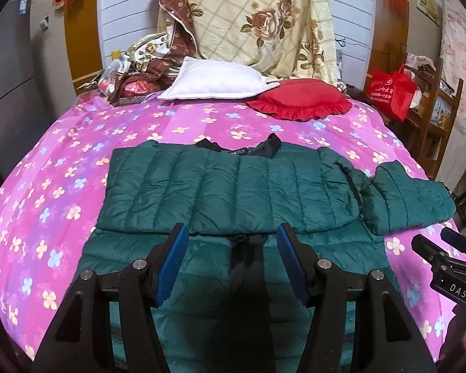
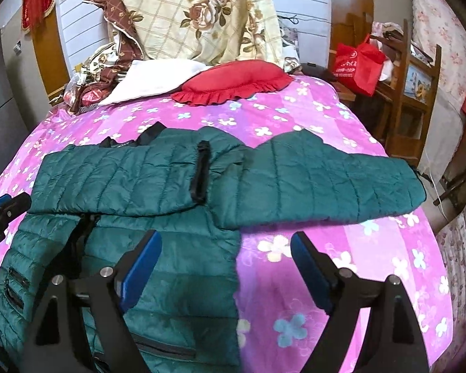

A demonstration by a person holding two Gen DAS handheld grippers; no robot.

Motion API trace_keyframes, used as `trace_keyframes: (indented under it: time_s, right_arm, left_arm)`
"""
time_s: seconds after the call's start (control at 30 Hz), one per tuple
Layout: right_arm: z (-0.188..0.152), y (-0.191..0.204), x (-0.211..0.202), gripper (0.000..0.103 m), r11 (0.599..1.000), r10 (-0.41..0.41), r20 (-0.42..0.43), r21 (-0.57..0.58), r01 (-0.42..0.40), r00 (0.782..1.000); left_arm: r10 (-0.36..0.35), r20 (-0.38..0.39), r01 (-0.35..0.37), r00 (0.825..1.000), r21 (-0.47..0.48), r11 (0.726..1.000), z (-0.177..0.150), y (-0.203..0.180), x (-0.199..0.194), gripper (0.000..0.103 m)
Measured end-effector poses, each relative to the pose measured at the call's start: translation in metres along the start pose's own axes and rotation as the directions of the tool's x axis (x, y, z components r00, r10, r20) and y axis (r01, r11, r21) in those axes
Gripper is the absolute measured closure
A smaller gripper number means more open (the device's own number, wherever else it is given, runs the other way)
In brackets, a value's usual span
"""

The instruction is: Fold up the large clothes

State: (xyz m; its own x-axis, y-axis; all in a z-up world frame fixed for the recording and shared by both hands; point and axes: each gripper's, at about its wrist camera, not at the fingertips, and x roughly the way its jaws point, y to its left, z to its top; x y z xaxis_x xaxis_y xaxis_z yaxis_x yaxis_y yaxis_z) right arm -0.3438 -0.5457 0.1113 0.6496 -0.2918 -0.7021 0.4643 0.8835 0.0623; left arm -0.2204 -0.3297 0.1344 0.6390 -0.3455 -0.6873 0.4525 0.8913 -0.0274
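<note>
Jacket (image 1: 233, 183), dark green quilted puffer, lies flat on the bed (image 1: 62, 186) with its collar toward the pillows and its hem toward the person. One sleeve (image 1: 183, 186) is already folded crosswise over the chest; the other sleeve (image 2: 320, 183) lies stretched out sideways to the right over the pink flowered cover, its long axis running across the bed. Left gripper (image 1: 231, 258) hovers over the lower body of the jacket, jaws apart, nothing between the pads. Right gripper (image 2: 225, 267) hangs over the jacket's right edge, one finger above the green fabric and the other above bare cover, jaws wide and empty. The outstretched sleeve lies just ahead of the right gripper and slightly to its right, so the right hand is the nearer one; likely next fold is that sleeve brought inward across the chest. White pillow (image 1: 214, 80) and red frilled cushion (image 1: 298, 99) sit at the head of the bed, well apart from the jacket.
</note>
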Motion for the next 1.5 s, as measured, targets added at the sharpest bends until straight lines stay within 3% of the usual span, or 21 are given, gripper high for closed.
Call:
trace_keyframes:
  time_s: [0.47, 1.23, 1.5]
  right_arm:
    - [-0.006, -0.030, 0.003, 0.015, 0.999, -0.035, -0.013, 0.033, 0.036, 0.999]
    - [0.003, -0.067, 0.034, 0.014, 0.992, -0.095, -0.046, 0.074, 0.098, 0.994]
    - [0.008, -0.101, 0.052, 0.014, 0.980, -0.158, -0.046, 0.117, 0.162, 0.986]
  left_arm:
    - [-0.037, -0.014, 0.036, 0.999, -0.011, 0.999, -0.003, -0.017, 0.007, 0.062]
    - [-0.039, -0.060, 0.037, 0.997, -0.047, 0.998, -0.004, -0.015, 0.037, 0.062]
    - [-0.053, -0.062, 0.050, 0.997, -0.053, 0.997, -0.004, -0.011, 0.037, 0.062]
